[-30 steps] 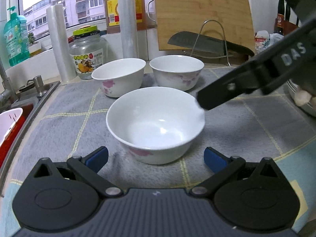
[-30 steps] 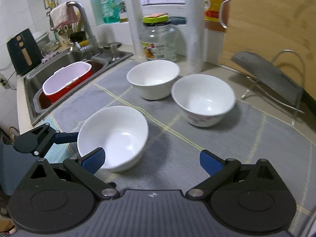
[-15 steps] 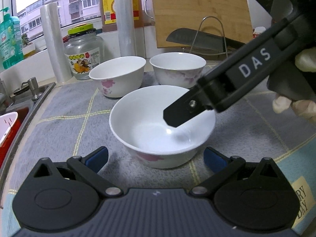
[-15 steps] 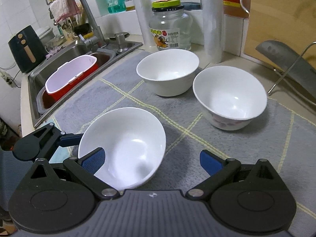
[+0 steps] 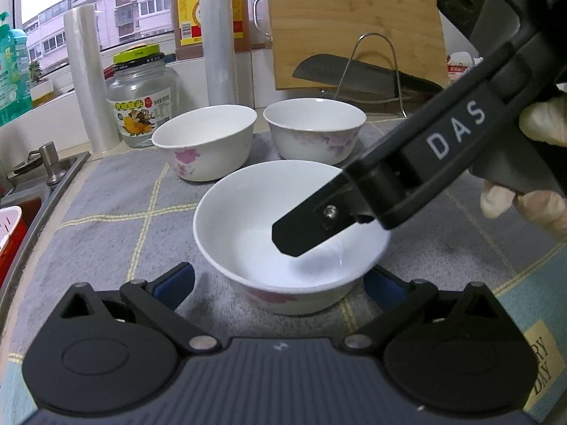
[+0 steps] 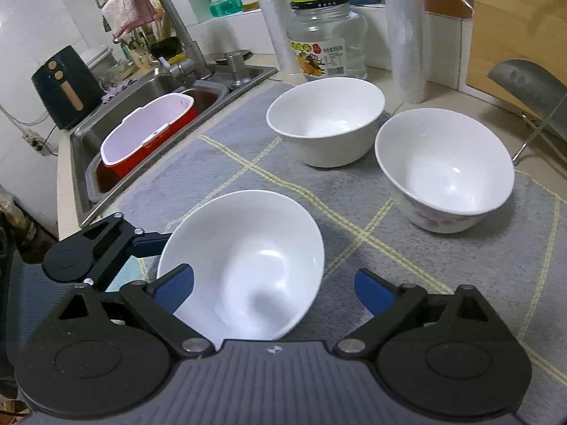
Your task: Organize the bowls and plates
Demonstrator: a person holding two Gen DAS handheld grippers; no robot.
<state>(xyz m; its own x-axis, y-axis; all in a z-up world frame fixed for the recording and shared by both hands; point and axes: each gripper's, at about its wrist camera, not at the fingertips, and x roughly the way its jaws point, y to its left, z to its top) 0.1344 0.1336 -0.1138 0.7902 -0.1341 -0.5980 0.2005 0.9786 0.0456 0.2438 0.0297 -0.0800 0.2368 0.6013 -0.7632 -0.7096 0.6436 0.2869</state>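
While both jaws gape wide, the near bowl (image 6: pixel 244 265) sits between them — rim untouched.

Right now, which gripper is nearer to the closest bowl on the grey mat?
Right. The right gripper has one finger reaching over the near bowl's rim into it. The left gripper sits open just in front, its fingers flanking the bowl.

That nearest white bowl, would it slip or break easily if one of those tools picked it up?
Probably slippery: the nearest bowl looks glazed, with shiny highlights inside. Likely stiff but breakable, since it looks ceramic like the two flowered bowls behind. It seems apt to tip: in the right wrist view it already leans, with the right tool open around its rim.
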